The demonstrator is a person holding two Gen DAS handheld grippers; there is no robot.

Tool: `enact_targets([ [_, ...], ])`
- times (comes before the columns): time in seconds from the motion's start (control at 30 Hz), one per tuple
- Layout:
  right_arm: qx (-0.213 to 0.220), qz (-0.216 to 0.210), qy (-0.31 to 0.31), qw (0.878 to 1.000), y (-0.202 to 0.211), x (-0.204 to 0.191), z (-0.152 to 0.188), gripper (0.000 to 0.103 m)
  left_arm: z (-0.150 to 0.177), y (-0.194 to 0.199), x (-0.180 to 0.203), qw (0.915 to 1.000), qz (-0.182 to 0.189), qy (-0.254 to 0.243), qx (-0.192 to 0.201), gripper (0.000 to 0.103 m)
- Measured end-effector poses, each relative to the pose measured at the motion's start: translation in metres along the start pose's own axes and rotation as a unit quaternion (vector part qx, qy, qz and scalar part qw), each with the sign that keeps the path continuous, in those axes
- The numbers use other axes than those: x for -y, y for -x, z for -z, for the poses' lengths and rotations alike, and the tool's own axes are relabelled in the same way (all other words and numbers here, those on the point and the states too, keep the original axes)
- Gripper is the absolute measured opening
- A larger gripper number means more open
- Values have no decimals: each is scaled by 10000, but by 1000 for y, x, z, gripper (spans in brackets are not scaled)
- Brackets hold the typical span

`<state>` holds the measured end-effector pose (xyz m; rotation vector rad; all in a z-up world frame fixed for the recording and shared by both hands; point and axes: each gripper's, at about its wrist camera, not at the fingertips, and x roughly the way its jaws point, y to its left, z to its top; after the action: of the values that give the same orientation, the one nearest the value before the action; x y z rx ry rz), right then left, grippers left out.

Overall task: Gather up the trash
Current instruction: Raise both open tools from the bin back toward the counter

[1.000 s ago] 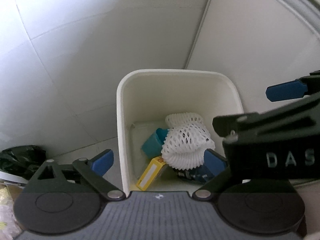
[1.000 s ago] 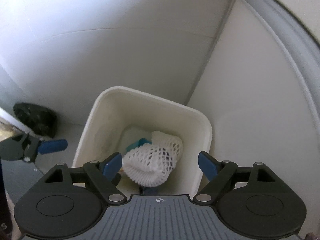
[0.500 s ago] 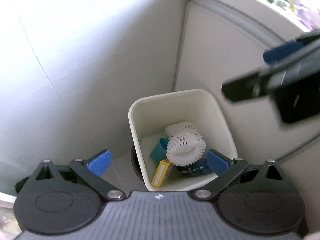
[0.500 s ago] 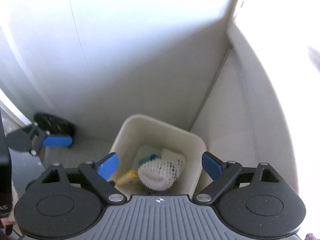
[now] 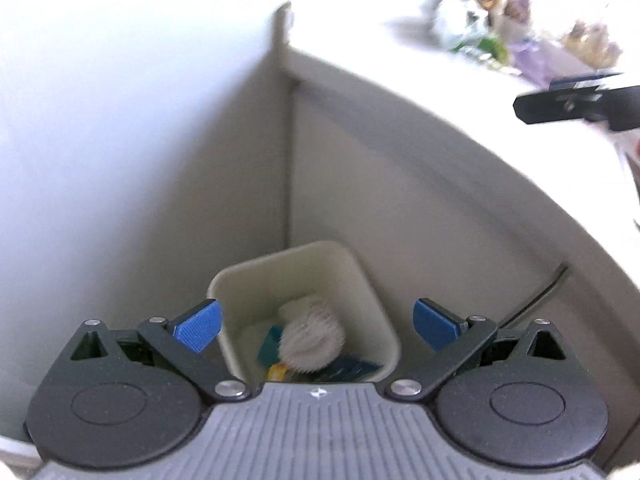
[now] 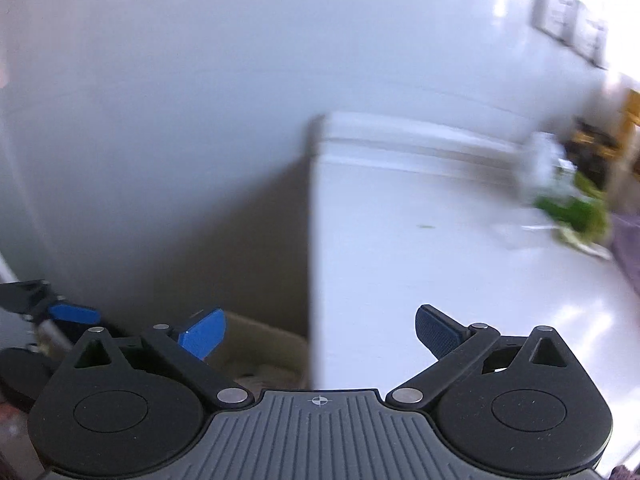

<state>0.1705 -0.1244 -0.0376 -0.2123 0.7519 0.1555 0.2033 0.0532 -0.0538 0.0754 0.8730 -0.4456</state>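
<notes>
A cream waste bin [image 5: 280, 266] stands on the floor in the corner between wall and cabinet. Inside lie a white foam net [image 5: 312, 338], a teal box [image 5: 269, 346], a yellow box [image 5: 276, 372] and a blue packet [image 5: 354, 368]. My left gripper [image 5: 316, 326] hangs high above the bin, open and empty. My right gripper [image 6: 320, 334] is higher, at the white counter's [image 6: 420, 264] edge; its jaws are opening with nothing between them. Blurred green trash [image 6: 572, 212] lies on the counter at the right. Only the bin's rim [image 6: 264, 332] shows in the right wrist view.
More blurred litter [image 5: 480, 28] sits far back on the counter in the left wrist view, where one finger [image 5: 576, 100] of the right gripper crosses. A purple cloth [image 6: 628, 252] lies at the right edge. Wall sockets [image 6: 572, 24] are on the white wall.
Both grippers have risen away from the bin, which now looks much smaller. The right wrist view has swung up from the bin to the counter top, and the right jaws have widened.
</notes>
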Motion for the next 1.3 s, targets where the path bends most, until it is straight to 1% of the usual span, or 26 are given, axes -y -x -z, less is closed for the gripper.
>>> enact_targets([
  [0.13, -98, 357, -277, 9989, -5, 43, 10, 103, -19, -1, 23, 9994, 208, -180, 219, 102],
  [0.23, -210, 578, -497, 9969, -11, 74, 21, 103, -32, -14, 35, 9986, 352, -267, 294, 102],
  [0.3, -251, 719, -649, 9950, -9, 98, 31, 103, -43, -18, 49, 9978, 448, -350, 349, 102],
  [0.53, -398, 1176, -1038, 9868, -12, 156, 50, 103, -80, -36, 93, 9928, 784, -736, 529, 102],
  [0.67, -478, 1356, -1290, 9812, -15, 186, 60, 103, -95, -56, 120, 9892, 869, -1063, 520, 102],
  [0.77, -420, 1393, -1514, 9777, -19, 208, 65, 103, -102, -71, 132, 9879, 825, -1242, 420, 102],
  [0.83, -394, 1409, -1648, 9754, -18, 217, 67, 103, -106, -79, 140, 9858, 678, -1452, 504, 103],
  [0.97, -359, 1261, -1869, 9736, -21, 235, 68, 103, -115, -89, 146, 9836, 792, -1533, 527, 103],
  [1.07, -305, 1293, -1906, 9726, -26, 248, 68, 103, -123, -98, 151, 9810, 883, -1634, 553, 103],
  [1.3, -189, 1377, -1944, 9710, -36, 274, 63, 103, -140, -114, 156, 9782, 1003, -1738, 536, 103],
])
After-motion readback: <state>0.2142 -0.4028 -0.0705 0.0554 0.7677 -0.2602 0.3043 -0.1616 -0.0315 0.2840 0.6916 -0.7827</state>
